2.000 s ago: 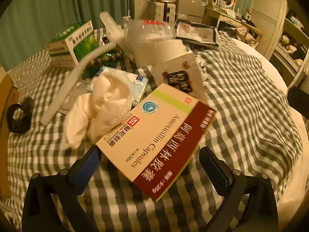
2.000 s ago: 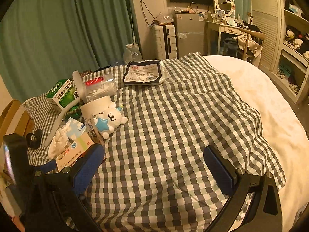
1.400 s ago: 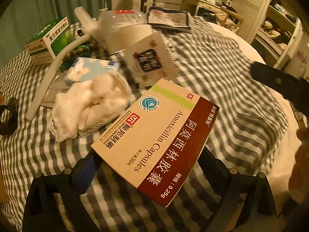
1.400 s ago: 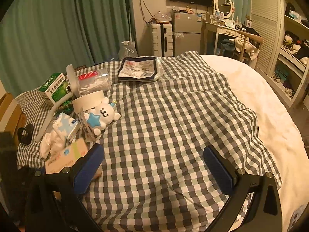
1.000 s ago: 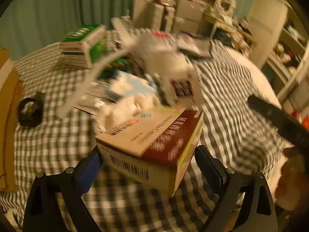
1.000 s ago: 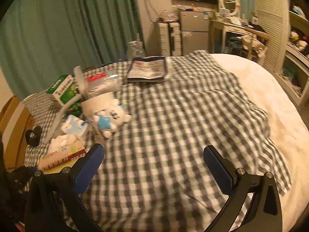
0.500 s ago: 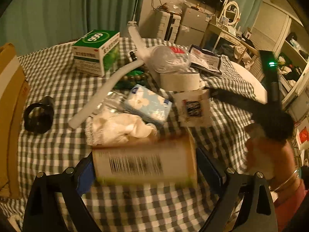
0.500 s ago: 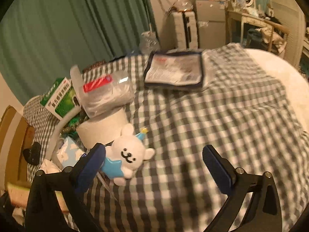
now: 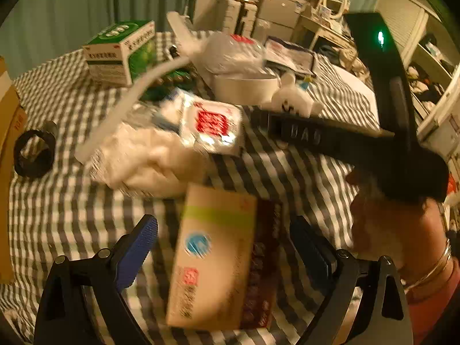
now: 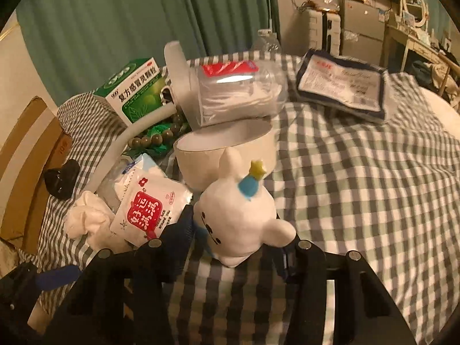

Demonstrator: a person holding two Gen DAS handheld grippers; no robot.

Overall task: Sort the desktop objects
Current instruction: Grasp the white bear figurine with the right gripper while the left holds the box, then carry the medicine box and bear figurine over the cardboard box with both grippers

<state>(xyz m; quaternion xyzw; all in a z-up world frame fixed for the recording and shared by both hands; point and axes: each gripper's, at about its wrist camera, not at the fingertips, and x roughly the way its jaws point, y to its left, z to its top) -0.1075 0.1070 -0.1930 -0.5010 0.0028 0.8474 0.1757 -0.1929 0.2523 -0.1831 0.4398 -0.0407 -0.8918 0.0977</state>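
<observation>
In the left wrist view the amoxicillin box (image 9: 221, 258), tan with a dark red side, lies blurred between the fingers of my left gripper (image 9: 227, 244). The jaws are open and stand apart from its sides. My right gripper (image 10: 234, 240) is shut on the white plush bear (image 10: 238, 212), which has a blue hat with a yellow star. The bear also shows in the left wrist view (image 9: 293, 100) past the right gripper's black body (image 9: 330, 138). Both are over the checked cloth (image 10: 359, 189).
A pile sits at the left: a tissue pack with a red label (image 10: 149, 207), a crumpled white cloth (image 10: 89, 218), a white round tub (image 10: 224, 149), a clear canister (image 10: 230, 89), a green medicine box (image 10: 135, 89), beads (image 10: 155, 138), a black ring (image 9: 34, 152). A dark flat packet (image 10: 342, 86) lies behind.
My left gripper has opened and the amoxicillin box has dropped out of its grip, turning lengthwise. My right gripper has moved left to the plush bear and shut on it.
</observation>
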